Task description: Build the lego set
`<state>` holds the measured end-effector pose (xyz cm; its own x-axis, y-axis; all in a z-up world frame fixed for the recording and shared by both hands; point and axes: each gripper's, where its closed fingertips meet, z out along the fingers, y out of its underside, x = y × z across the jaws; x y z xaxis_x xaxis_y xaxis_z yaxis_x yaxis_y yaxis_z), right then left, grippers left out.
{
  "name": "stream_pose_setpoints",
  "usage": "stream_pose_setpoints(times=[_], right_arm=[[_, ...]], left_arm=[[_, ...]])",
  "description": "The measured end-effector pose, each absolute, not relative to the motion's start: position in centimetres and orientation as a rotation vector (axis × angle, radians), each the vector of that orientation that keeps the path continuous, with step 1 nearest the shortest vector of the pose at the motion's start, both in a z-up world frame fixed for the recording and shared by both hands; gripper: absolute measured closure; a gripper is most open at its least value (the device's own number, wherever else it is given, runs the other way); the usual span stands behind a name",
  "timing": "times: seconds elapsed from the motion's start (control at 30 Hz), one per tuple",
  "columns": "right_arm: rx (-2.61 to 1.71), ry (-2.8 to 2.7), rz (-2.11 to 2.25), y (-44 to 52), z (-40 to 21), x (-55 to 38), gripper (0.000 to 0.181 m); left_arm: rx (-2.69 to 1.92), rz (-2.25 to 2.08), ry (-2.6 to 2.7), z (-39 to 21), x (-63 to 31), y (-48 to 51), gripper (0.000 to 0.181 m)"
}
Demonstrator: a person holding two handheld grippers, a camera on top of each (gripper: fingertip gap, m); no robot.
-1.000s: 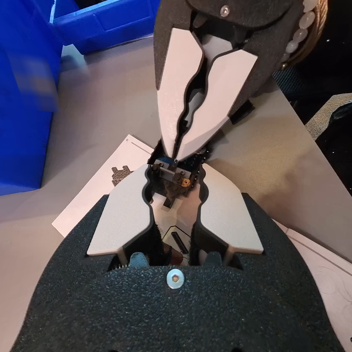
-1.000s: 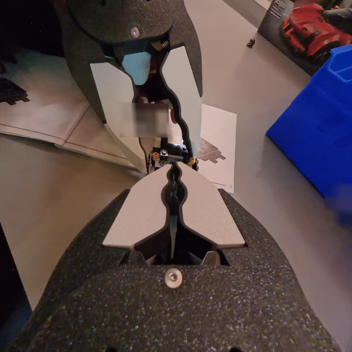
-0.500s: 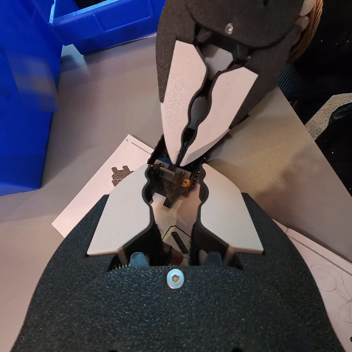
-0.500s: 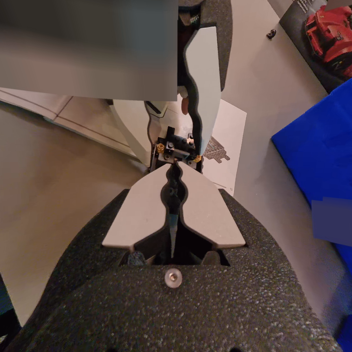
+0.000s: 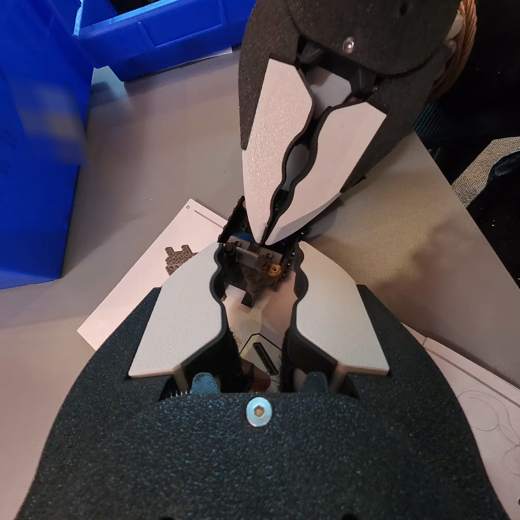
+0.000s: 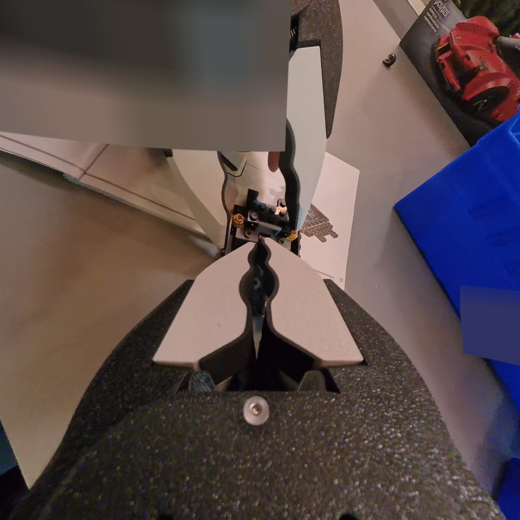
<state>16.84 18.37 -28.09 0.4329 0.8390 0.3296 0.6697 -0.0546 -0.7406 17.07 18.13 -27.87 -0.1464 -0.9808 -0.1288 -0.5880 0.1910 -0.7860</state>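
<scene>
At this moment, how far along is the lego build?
Early. Done so far: a small black and grey assembly with gold studs, sitting over the open instruction booklet. In hand: the left gripper clamps its sides while the right gripper, tips closed, presses on its top. Left: most of it, judging by the red car on the box; the blue bins presumably hold remaining parts.

A grey table (image 5: 157, 157) under warm light, with dark surroundings beyond its edge.
</scene>
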Motion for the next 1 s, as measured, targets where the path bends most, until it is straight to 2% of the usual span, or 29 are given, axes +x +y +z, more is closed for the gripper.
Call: stream_pose_setpoints(times=[0.17, 0.4, 0.43, 0.47, 0.6, 0.97, 1.0], right_arm=[[-1.745, -1.201, 0.24, 19.2, -26.0, 17.7, 0.181], [-1.842, -1.23, 0.391, 18.5, -27.4, 16.9, 0.181], [-1.861, -1.233, 0.395, 18.6, -27.6, 16.8, 0.161], [-1.879, -1.247, 0.398, 18.5, -27.9, 16.8, 0.161], [-1.866, -1.269, 0.354, 18.7, -28.0, 16.7, 0.174], [-1.948, -1.352, 0.344, 18.4, -28.4, 17.1, 0.174], [-1.937, -1.375, 0.336, 18.3, -28.3, 16.9, 0.18]], left_arm=[[-1.471, -0.773, 1.821, -27.9, 17.1, 18.1, 0.134], [-1.473, -0.776, 1.821, -27.9, 17.1, 18.2, 0.134], [-1.473, -0.777, 1.821, -27.9, 17.1, 18.2, 0.134], [-1.473, -0.776, 1.821, -27.9, 17.1, 18.2, 0.134], [-1.473, -0.777, 1.821, -27.9, 17.1, 18.2, 0.134], [-1.47, -0.775, 1.823, -27.9, 17.1, 18.2, 0.134], [-1.469, -0.774, 1.823, -27.9, 17.1, 18.2, 0.134]])
